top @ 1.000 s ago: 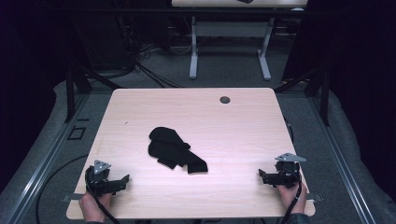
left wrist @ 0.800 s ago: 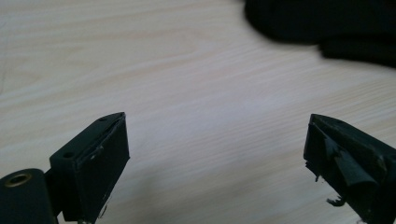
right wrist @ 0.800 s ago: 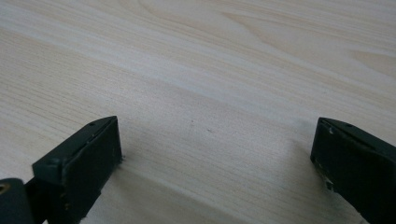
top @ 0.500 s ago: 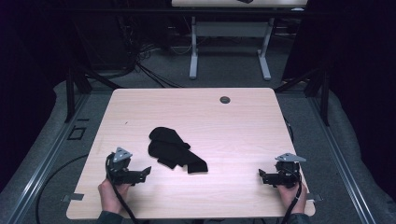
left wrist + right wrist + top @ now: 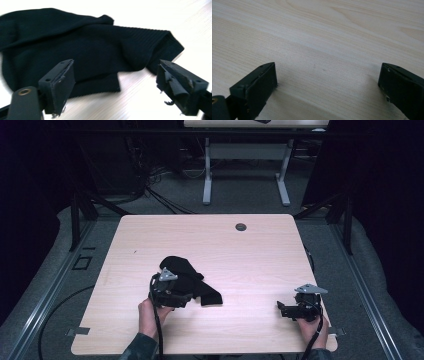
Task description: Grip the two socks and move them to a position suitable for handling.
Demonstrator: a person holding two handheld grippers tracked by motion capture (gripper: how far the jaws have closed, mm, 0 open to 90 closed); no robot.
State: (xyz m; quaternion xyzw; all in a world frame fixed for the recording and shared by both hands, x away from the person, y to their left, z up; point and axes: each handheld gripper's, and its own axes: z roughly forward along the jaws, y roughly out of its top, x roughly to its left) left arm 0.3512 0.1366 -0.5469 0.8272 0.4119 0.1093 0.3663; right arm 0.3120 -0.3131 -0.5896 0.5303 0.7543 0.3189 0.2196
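Black knit sock [image 5: 82, 47] lying mid-table [image 5: 260, 245], soft, light, floppy | you're bringing left gripper [image 5: 117, 85] over it, jaws wide but just been closing, nothing pinched | grab ribbed cuff edge | right gripper [image 5: 324, 82] idling, jaws wide, empty

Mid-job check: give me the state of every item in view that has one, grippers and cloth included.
Left gripper: open, jaws have just been closing, set at the near edge of the cloth, nothing pinched.
Right gripper: open, nothing between the jaws, over bare table.
Black cloth: crumpled, partly folded over itself, lying flat on the table.
Table: light wood, small round hole near the far edge.
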